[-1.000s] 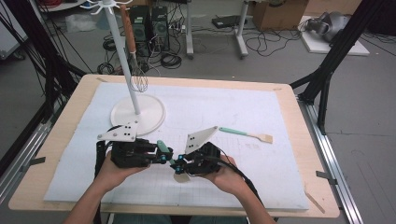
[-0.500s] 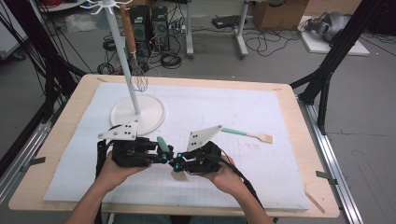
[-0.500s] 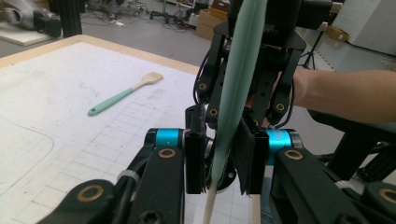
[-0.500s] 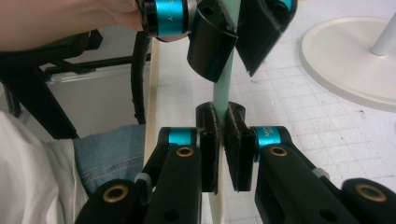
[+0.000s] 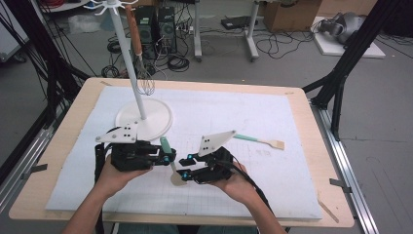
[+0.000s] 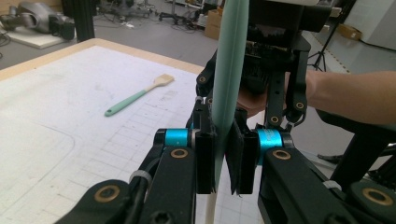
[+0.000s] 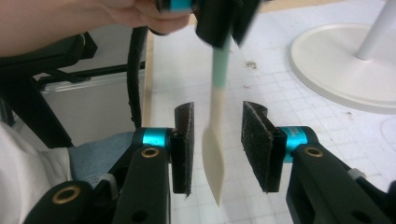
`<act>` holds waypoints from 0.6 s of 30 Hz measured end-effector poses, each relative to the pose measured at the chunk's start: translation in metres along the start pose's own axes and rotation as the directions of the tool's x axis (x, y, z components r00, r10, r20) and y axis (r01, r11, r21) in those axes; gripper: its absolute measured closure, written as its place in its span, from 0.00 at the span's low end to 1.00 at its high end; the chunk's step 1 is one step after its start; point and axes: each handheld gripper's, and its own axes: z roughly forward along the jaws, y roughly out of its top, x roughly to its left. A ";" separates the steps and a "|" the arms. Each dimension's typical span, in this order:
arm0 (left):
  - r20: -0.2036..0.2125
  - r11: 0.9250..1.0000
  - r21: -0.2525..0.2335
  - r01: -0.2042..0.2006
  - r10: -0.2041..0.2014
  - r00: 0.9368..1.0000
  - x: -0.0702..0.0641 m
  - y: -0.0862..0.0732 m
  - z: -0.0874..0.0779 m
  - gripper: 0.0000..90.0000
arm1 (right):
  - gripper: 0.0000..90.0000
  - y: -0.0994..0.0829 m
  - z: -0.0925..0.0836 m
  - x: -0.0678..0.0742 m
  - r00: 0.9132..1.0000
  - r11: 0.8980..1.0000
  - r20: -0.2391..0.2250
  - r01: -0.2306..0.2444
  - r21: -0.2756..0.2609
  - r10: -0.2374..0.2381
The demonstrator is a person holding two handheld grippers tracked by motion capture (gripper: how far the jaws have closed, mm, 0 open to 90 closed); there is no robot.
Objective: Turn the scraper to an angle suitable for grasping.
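At the table's near edge, left claw (image 5: pixel 167 157) clamped on spatula (image 5: pixel 171 165), right claw (image 5: pixel 185 165) just opened, pads apart beside its blade.

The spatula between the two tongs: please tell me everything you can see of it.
The spatula has a mint-green handle and a cream, flat blade that looks like silicone or plastic. The left tongs clamp the green handle. The blade hangs between the pads of the right tongs, which have just been opening and do not press it. It is held above the white mat, near the table's front edge.
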 end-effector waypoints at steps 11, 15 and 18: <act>-0.025 1.000 -0.006 -0.004 0.003 1.000 0.003 0.001 -0.009 0.91 | 0.57 -0.010 -0.006 -0.007 0.998 0.999 0.036 -0.048 -0.008 0.049; -0.031 1.000 -0.006 -0.004 0.003 1.000 0.006 0.001 -0.011 0.91 | 0.53 -0.012 -0.011 -0.009 0.996 0.998 0.054 -0.063 -0.023 0.064; -0.042 1.000 -0.008 -0.002 0.002 0.999 0.008 0.002 -0.014 0.91 | 0.49 -0.015 -0.016 -0.012 0.994 0.996 0.068 -0.084 -0.031 0.086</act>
